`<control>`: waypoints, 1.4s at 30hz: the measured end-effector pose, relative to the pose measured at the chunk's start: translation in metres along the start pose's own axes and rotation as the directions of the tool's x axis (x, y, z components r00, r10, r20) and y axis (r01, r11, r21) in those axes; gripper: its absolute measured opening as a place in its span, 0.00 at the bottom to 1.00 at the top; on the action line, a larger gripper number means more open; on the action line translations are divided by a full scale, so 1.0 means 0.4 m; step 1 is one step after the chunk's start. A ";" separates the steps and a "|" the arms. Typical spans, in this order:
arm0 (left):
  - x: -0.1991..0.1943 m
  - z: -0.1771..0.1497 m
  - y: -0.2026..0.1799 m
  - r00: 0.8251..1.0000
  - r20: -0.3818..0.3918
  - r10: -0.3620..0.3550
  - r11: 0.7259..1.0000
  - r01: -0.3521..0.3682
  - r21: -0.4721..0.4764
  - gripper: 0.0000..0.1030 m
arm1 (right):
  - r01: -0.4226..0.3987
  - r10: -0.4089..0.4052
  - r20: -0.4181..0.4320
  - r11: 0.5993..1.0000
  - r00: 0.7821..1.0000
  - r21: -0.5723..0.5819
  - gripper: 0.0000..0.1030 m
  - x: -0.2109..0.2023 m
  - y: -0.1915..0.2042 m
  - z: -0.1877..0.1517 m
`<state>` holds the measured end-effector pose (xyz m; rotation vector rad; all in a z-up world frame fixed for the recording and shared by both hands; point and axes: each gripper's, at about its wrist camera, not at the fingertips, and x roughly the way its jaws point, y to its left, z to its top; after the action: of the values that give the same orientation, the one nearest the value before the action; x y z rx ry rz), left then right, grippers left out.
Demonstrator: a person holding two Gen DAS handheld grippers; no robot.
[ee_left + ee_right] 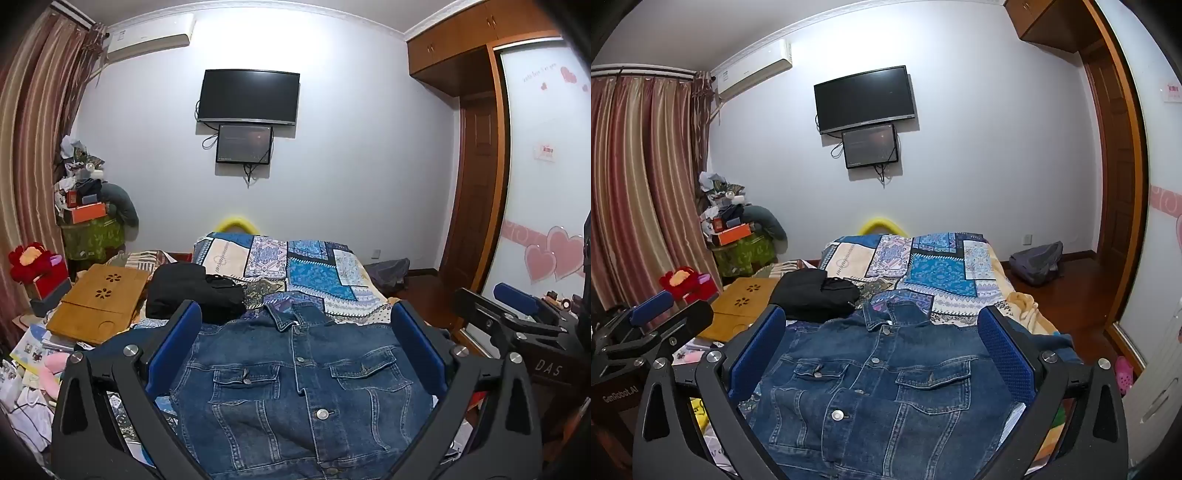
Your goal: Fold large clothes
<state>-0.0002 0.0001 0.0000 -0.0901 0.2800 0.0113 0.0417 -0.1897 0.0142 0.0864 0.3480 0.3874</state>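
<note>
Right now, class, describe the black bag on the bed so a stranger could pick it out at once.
Start at the bed with the blue patchwork quilt, below the wall television. The black bag lies on its left side, just beyond the collar of the denim jacket and right of the wooden lap tray. It is the only plain black, slumped thing there.

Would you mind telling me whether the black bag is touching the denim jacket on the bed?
Cannot tell. In the left wrist view the black bag meets the denim jacket only in outline; the right wrist view shows no plain contact or gap.
</note>
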 end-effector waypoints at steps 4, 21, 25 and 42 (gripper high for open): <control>0.004 0.001 0.000 1.000 -0.027 0.011 1.000 -0.011 0.003 1.00 | -0.003 0.003 -0.003 1.000 1.000 0.002 1.00 0.000 0.000 -0.001; 0.031 -0.009 0.025 0.999 -0.042 0.029 0.999 -0.030 -0.026 1.00 | -0.011 0.011 -0.038 1.000 0.999 0.008 1.00 0.011 0.000 -0.012; 0.035 -0.015 0.029 0.998 -0.048 0.034 0.999 -0.035 -0.028 1.00 | -0.011 0.011 -0.041 1.000 0.999 0.009 1.00 0.013 -0.001 -0.010; 0.047 -0.020 0.028 0.998 -0.059 0.031 0.999 -0.033 -0.030 1.00 | -0.006 0.006 -0.050 1.000 0.999 0.003 1.00 0.022 0.003 -0.014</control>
<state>0.0153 0.0103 -0.0137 -0.1170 0.3399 0.0449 0.0469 -0.1853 0.0062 0.0804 0.3977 0.3954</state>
